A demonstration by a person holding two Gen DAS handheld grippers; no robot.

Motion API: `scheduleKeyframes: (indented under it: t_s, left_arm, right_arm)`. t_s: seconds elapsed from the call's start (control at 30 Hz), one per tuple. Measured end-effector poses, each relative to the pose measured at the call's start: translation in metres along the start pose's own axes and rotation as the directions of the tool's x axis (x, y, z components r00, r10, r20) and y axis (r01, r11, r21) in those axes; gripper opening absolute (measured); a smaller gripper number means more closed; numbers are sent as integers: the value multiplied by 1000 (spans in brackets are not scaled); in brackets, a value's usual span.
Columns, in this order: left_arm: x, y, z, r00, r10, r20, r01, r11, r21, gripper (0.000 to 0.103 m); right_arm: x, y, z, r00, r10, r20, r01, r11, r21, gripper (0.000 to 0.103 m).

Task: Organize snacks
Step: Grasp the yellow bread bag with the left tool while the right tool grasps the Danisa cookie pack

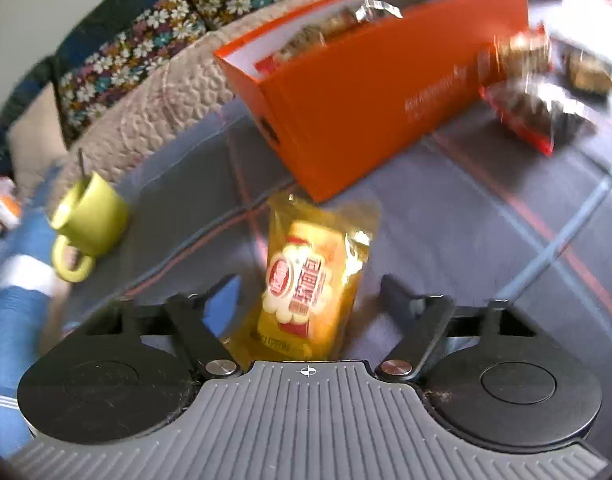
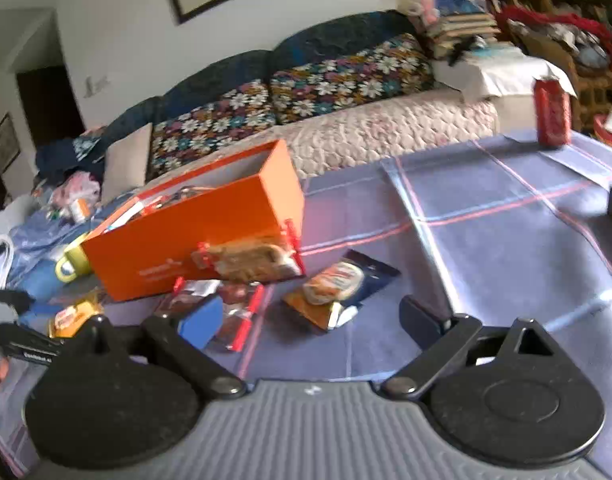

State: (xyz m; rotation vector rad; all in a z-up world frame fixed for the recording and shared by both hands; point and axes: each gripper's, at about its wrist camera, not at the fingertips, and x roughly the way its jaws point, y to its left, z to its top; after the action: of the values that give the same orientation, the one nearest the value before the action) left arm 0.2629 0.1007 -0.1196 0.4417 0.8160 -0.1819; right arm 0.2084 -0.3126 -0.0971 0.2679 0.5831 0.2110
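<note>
Left gripper (image 1: pixel 307 282): jaws are standing wide apart, with a yellow snack packet (image 1: pixel 313 272) lying lengthwise between them; neither finger is visibly pressing on it, and the left finger is showing a clear gap. The packet is resting on the blue plaid tablecloth (image 1: pixel 445 240), its far end lying just short of the near corner of the orange box (image 1: pixel 365 112). The box is sitting open-topped, already holding several wrapped snacks. A green mug (image 1: pixel 90 216) with a stick poking out is standing to the left of the packet, and more red-edged packets (image 1: pixel 533 112) are lying by the box's right end, blurred. Right gripper (image 2: pixel 309 318): jaws are also gaping, holding nothing and hanging above the cloth. Just beyond its fingers, an orange-and-blue packet (image 2: pixel 337 292) is lying flat, a red-edged brown packet (image 2: pixel 234 312) is lying beside the left finger, and another clear-wrapped snack (image 2: pixel 246 260) is leaning against the box's front wall. A red can (image 2: pixel 551 112) is standing at the table's far right, well apart, and a floral-cushioned sofa (image 2: pixel 345 72) is running behind the table.
</note>
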Motion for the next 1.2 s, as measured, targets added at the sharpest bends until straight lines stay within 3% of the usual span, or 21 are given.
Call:
scheduleKeyframes:
  t_s: [0.1, 0.2, 0.27, 0.33, 0.43, 0.5, 0.63, 0.7, 0.83, 0.97, 1.1, 1.2]
  left_arm:
    - [-12, -2, -3, 1000, -21, -13, 19, 993, -119, 0]
    - [-30, -22, -13, 996, -80, -24, 72, 964, -256, 1]
    - [-36, -41, -22, 997, -54, -59, 33, 949, -314, 5]
    - [-45, -58, -25, 999, -27, -37, 14, 944, -329, 8]
    - [-46, -69, -26, 998, -55, -12, 47, 931, -363, 18]
    - [-41, -65, -22, 996, -84, -5, 75, 917, -392, 29]
    - [-37, -64, -18, 997, -82, -2, 75, 918, -389, 35]
    - [-36, -63, -21, 997, -75, -3, 68, 920, -386, 47]
    - [-37, -61, -25, 997, -71, 1, 66, 915, -398, 49]
    - [-38, -64, -27, 998, -59, 12, 59, 919, -390, 55]
    - [-38, -67, -26, 999, -39, 12, 40, 922, -385, 64]
    - [-38, -73, -25, 1000, -13, 6, 14, 928, -373, 71]
  right_arm:
    - [4, -9, 1, 999, -27, -18, 27, 999, 29, 94]
    - [15, -9, 0, 998, -47, -51, 48, 999, 12, 94]
    - [27, -5, 1, 994, -45, -97, 44, 999, -12, 94]
    - [38, 2, 4, 991, -49, -121, 44, 998, -38, 94]
    - [57, 8, 15, 990, -64, -123, 57, 997, -56, 94]
    - [75, 9, 23, 986, -117, -115, 112, 992, -49, 94]
    - [112, 8, 34, 963, -252, -99, 239, 962, -131, 94]
    - [121, 6, 33, 958, -261, -118, 239, 955, -177, 94]
    - [103, -1, 23, 962, -235, -139, 205, 957, -205, 94]
    - [80, -8, 9, 959, -256, -121, 220, 943, -251, 94]
    - [74, -2, 12, 980, -175, -96, 148, 960, -240, 94]
    - [85, 15, 24, 989, -144, -43, 121, 932, -341, 94]
